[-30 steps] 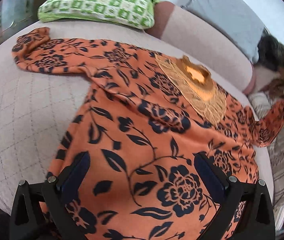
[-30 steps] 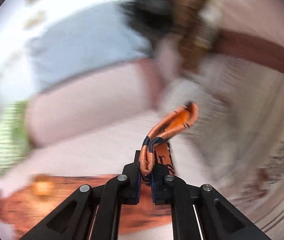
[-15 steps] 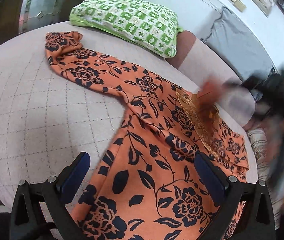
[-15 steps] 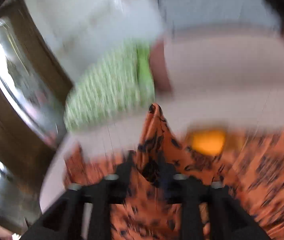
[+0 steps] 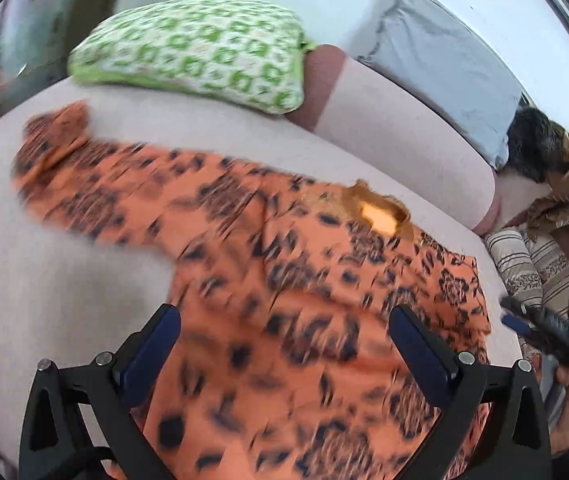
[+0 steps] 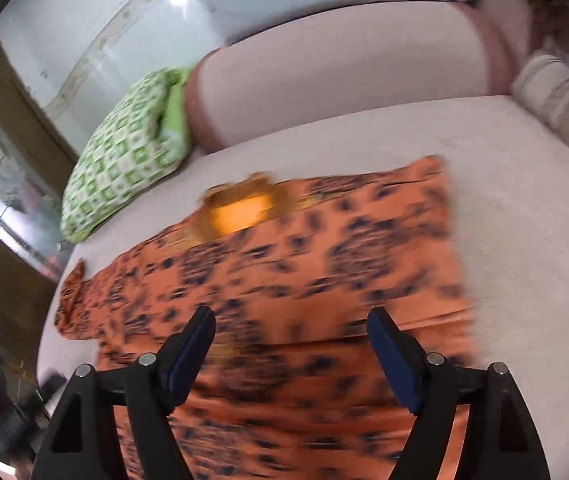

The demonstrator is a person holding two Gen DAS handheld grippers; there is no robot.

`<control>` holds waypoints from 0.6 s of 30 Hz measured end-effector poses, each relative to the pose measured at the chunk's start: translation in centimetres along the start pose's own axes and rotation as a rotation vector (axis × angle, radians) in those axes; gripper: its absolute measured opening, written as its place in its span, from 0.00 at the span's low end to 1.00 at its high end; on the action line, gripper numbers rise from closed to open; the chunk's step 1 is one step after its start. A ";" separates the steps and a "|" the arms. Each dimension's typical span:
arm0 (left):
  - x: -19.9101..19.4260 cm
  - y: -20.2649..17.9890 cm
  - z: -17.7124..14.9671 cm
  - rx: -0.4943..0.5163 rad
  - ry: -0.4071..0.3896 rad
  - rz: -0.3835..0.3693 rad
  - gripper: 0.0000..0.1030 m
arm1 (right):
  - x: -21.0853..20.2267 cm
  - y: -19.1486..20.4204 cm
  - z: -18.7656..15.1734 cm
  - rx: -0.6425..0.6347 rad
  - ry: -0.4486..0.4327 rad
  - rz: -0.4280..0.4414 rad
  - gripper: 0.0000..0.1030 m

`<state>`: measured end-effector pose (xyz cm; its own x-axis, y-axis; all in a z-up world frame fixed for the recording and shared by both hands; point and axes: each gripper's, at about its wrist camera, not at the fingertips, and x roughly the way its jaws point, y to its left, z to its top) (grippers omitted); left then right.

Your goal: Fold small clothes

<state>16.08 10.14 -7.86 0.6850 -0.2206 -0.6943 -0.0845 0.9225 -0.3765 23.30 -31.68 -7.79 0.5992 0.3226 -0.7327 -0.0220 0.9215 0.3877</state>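
An orange top with a dark floral print [image 5: 284, 280] lies spread on the pale bed [image 5: 64, 280]. Its gold collar [image 5: 380, 212] faces the far side. One sleeve [image 5: 68, 160] stretches out to the left. The other sleeve lies folded over the body, leaving a straight right edge [image 6: 448, 216]. My left gripper [image 5: 284, 340] is open and empty above the lower body of the top. My right gripper [image 6: 290, 344] is open and empty above the top [image 6: 304, 280]; it also shows at the right edge of the left wrist view [image 5: 544, 328]. Both views are motion blurred.
A green and white pillow [image 5: 204, 52] lies at the head of the bed, also in the right wrist view [image 6: 124, 152]. A pink bolster [image 5: 404, 132] and a grey pillow [image 5: 444, 52] sit behind. Striped bedding [image 5: 532, 268] and a brown patterned cloth [image 5: 564, 184] lie at the right.
My right gripper carried the right sleeve across onto the body, let it go and opened. My left gripper stayed open and shifted over the top.
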 end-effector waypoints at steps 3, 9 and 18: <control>4.4 -1.2 2.9 0.055 0.072 0.003 1.00 | -0.9 -4.7 1.0 0.042 -0.017 -0.022 0.78; 11.6 -1.3 4.2 0.092 0.191 0.084 0.81 | 2.5 -10.7 5.1 0.125 0.018 0.015 0.78; 13.7 -2.7 2.4 0.260 0.160 0.176 0.78 | 11.7 -12.7 9.6 0.216 0.144 0.106 0.14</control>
<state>27.38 5.42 -14.89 0.5524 -0.0787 -0.8299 0.0096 0.9961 -0.0880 38.26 -41.67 -15.88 0.4821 0.4568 -0.7476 0.1014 0.8185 0.5655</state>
